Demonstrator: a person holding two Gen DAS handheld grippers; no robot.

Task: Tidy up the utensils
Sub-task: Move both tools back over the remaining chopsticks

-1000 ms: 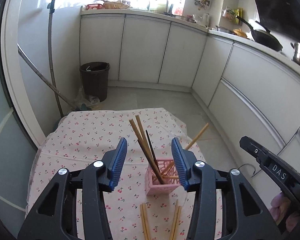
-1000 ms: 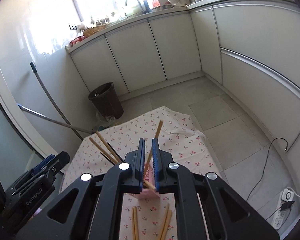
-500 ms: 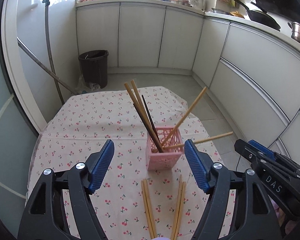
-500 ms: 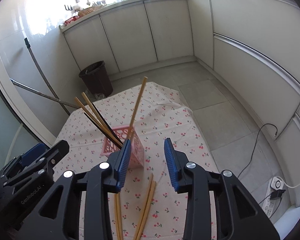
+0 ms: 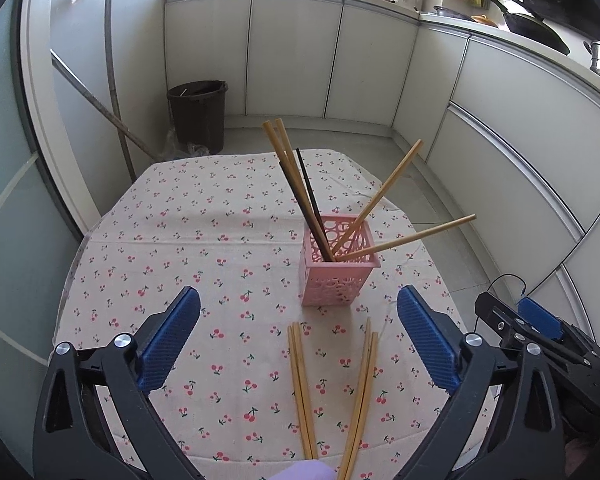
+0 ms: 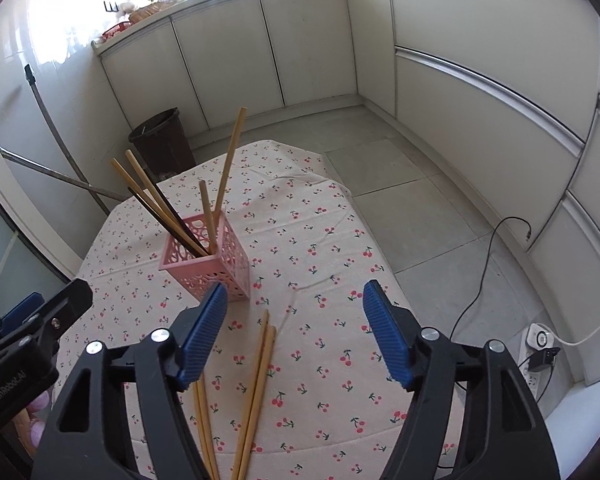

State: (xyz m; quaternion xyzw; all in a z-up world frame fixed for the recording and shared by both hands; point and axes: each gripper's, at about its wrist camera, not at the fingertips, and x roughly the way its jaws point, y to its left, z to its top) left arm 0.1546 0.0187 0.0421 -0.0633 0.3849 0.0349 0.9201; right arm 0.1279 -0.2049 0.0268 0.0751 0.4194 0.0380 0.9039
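Both my left tongs point(image 5: 298, 340) and right tongs point(image 6: 294, 328) are opening, gripping nothing. Two chopstick pairs point(image 5: 302, 388) lie near the worktop's point(image 5: 180, 220) near edge, before the pink holder point(image 5: 336, 272).

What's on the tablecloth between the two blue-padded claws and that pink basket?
In the left wrist view, two pairs of wooden chopsticks lie flat on the cloth between the opening, empty left gripper and the pink basket.

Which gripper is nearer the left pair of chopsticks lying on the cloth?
Left, probably. The left gripper, jaws opening and empty, straddles the left pair. The right gripper, also opening and empty, sits over the right pair, beside it.
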